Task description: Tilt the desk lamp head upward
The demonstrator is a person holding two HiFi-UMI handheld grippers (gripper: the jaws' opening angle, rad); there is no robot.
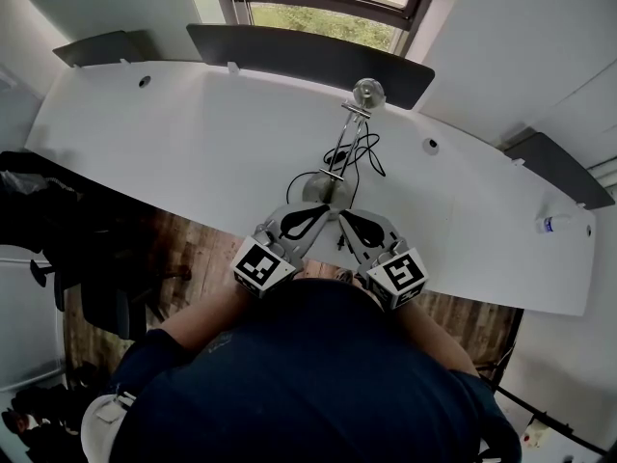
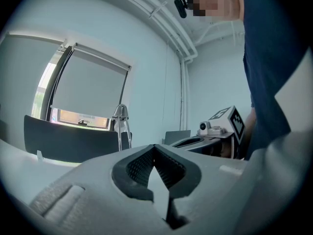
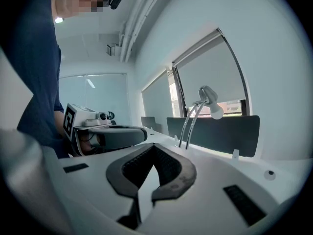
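Observation:
The silver desk lamp stands on the white desk (image 1: 174,152), its round base (image 1: 323,189) near the front edge. Two thin arms rise to the lamp head (image 1: 367,93) at the back. In the right gripper view the lamp head (image 3: 210,98) tilts downward with a white bulb showing; in the left gripper view the lamp head (image 2: 121,112) shows small against the window. My left gripper (image 1: 318,214) and right gripper (image 1: 349,220) hover side by side just in front of the base, not touching it. Both the left gripper (image 2: 155,147) and the right gripper (image 3: 154,147) are shut with nothing between them.
A black cable (image 1: 368,152) loops on the desk beside the lamp arms. A dark divider panel (image 1: 308,58) runs along the desk's back edge below the window (image 1: 328,17). A small bottle (image 1: 551,224) lies far right. A dark chair (image 1: 92,268) stands at the left.

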